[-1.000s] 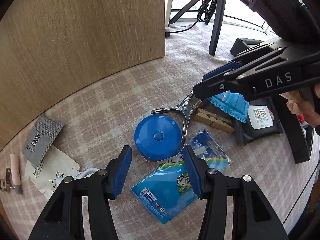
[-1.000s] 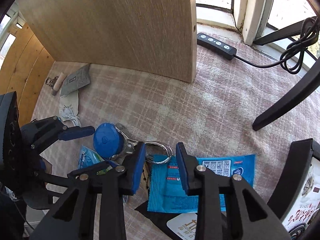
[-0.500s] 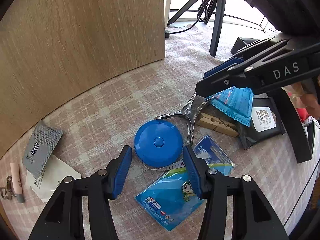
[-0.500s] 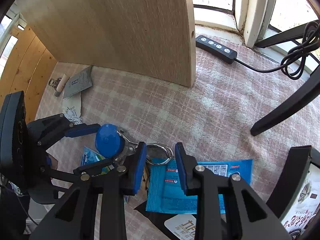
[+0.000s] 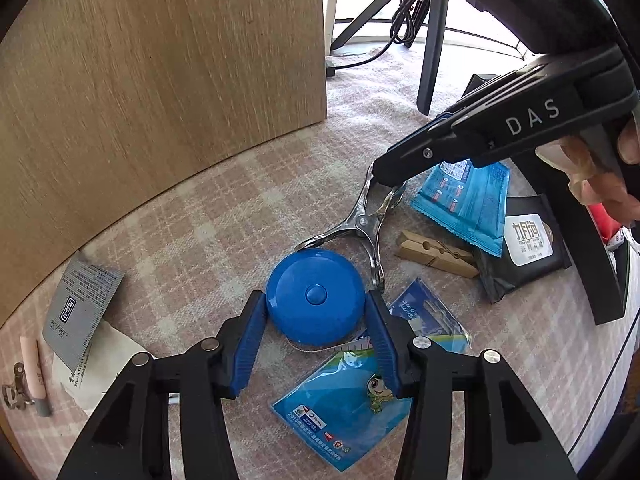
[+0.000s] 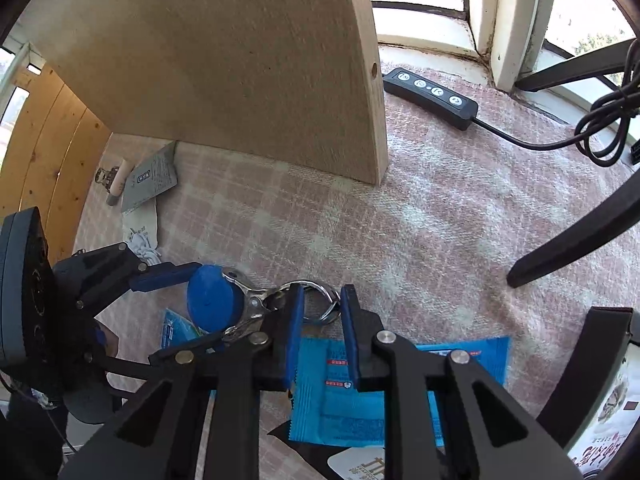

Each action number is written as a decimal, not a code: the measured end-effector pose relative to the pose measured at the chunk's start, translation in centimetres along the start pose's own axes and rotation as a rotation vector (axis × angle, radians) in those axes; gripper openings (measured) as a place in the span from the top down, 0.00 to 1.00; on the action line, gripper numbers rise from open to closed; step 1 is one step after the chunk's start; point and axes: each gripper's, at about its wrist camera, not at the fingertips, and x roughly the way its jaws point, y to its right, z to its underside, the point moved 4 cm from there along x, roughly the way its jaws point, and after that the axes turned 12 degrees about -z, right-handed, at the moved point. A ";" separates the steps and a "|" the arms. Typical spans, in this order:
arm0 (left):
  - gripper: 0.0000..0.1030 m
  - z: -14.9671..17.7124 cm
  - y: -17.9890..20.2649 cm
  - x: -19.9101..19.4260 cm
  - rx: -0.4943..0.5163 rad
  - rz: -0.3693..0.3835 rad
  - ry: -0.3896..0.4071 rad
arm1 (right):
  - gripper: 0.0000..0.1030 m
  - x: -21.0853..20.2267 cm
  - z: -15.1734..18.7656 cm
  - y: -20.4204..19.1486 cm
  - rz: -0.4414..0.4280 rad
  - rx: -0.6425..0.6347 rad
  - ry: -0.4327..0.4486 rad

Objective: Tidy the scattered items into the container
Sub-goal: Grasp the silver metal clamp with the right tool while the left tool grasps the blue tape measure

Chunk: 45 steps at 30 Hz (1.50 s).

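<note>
Hidden and cut-off items

Black pouch [image 5: 524, 256]: partly under blue sachet [image 5: 466, 200]. Printed packet [image 6: 608, 420]: cut by frame edge. Grey leaflet [image 5: 80, 304]: print too small to read.

Shiny metal clip [image 5: 362, 220], glossy plastic tape measure [image 5: 316, 296]

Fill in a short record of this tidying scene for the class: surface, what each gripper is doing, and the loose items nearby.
surface: pink plaid cloth
left gripper: pads straddle the blue tape measure; whether they press cannot be told
right gripper: jaws closing, handle loops of the metal clip between them
beside the clip: wooden clothespin, blue sachet, black packet
under the tape measure's edge: blue cartoon card
far side: grey sachet
backdrop: wooden board
</note>
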 end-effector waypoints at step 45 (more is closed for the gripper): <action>0.54 0.5 -1.3 -3.3 -0.093 0.010 0.080 | 0.48 3.0 0.2 -4.0 0.183 -0.468 -0.087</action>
